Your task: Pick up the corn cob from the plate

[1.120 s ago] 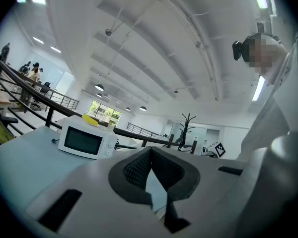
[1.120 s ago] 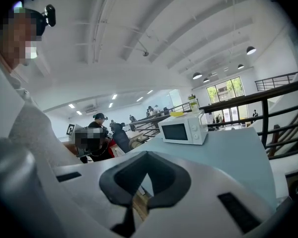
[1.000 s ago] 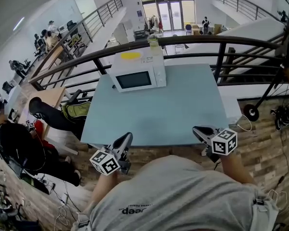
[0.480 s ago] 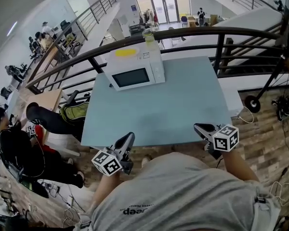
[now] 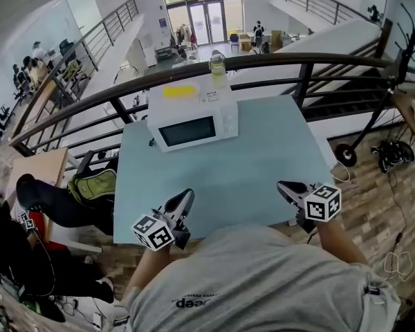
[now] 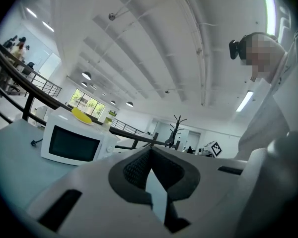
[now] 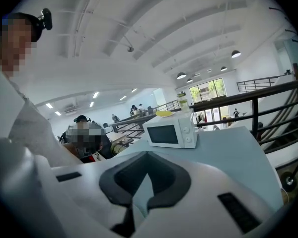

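Microwave (image 5: 194, 120), white and boxy, stands at the far side of my smooth pale-blue table (image 5: 256, 164). Head view shows its top: a flat yellow plate (image 5: 179, 90) and a clear jar (image 5: 218, 62); the claw views catch these only edge-on. I cannot pick out the cob on the plate. Both the left claw (image 6: 150, 151) and the right claw (image 7: 146, 155) are closed, gripping nothing.

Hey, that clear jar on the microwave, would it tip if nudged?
Probably: the jar looks taller than wide, so a high nudge could tip it. It seems to stand near the microwave's back edge, so it might fall off.
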Action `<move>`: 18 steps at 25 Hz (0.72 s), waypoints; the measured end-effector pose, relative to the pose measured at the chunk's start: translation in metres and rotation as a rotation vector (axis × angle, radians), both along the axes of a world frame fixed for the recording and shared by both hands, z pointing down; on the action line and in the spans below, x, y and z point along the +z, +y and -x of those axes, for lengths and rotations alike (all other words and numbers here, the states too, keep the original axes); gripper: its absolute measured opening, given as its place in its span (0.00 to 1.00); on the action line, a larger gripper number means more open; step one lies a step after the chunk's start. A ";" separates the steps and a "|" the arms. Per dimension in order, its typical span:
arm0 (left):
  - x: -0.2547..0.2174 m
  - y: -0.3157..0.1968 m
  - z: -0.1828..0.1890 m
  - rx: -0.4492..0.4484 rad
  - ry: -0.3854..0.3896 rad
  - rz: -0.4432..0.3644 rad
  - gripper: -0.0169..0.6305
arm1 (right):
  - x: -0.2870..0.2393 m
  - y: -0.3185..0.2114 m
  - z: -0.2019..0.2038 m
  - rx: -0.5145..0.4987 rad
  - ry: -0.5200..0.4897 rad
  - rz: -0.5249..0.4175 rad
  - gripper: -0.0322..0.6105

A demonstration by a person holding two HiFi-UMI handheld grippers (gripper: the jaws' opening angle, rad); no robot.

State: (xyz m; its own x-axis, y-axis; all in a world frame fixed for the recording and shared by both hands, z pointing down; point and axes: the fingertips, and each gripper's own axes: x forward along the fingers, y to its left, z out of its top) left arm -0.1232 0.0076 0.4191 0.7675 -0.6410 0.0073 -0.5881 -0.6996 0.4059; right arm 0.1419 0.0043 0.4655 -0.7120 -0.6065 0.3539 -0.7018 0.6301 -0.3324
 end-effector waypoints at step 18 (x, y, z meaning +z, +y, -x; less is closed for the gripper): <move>0.021 -0.108 0.183 -0.028 -0.003 0.012 0.05 | -0.010 -0.115 0.201 -0.095 0.114 0.046 0.07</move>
